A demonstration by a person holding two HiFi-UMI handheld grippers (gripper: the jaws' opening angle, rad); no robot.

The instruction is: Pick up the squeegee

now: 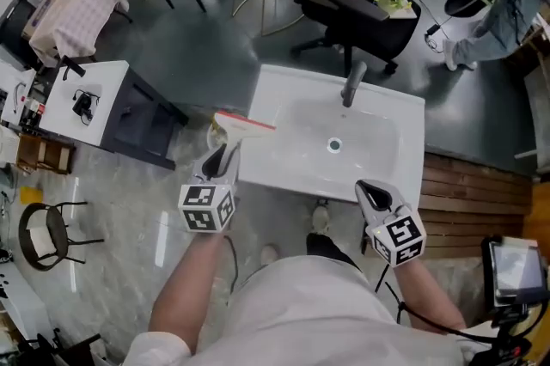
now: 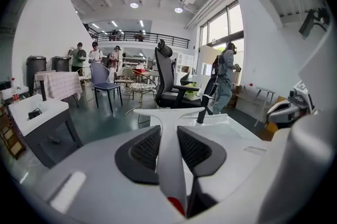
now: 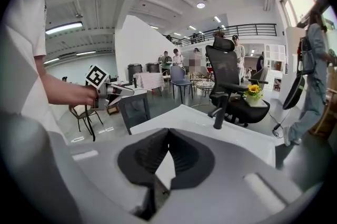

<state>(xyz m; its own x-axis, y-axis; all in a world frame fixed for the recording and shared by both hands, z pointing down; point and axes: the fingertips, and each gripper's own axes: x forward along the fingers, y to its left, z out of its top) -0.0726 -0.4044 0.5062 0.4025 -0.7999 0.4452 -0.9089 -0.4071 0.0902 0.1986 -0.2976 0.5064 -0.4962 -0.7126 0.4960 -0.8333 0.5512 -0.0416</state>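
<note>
Jaws of the left gripper (image 2: 167,136) were clenched on the narrow stem of the white plastic T-shaped squeegee (image 2: 174,112). Both ribbed black pads pressed its flat sides, and a red patch of the handle showed behind them. Gripping the stem rather than the head probably kept the crossbar free. The crossbar stuck out ahead of the jaws, roughly level and square to them. In the head view it hung over the left rim of the white rectangular washbasin (image 1: 284,81), and it seemed to be clear of that surface, so the pick-up looked as good as done. The dark upright tap (image 1: 352,83) stood well apart at the basin's far edge. The jaws of the right gripper (image 3: 167,136) were closed tip to tip with nothing between them. That gripper was held off at the basin's near right corner, likely to stay out of the way, since one gripper was enough for this job.
</note>
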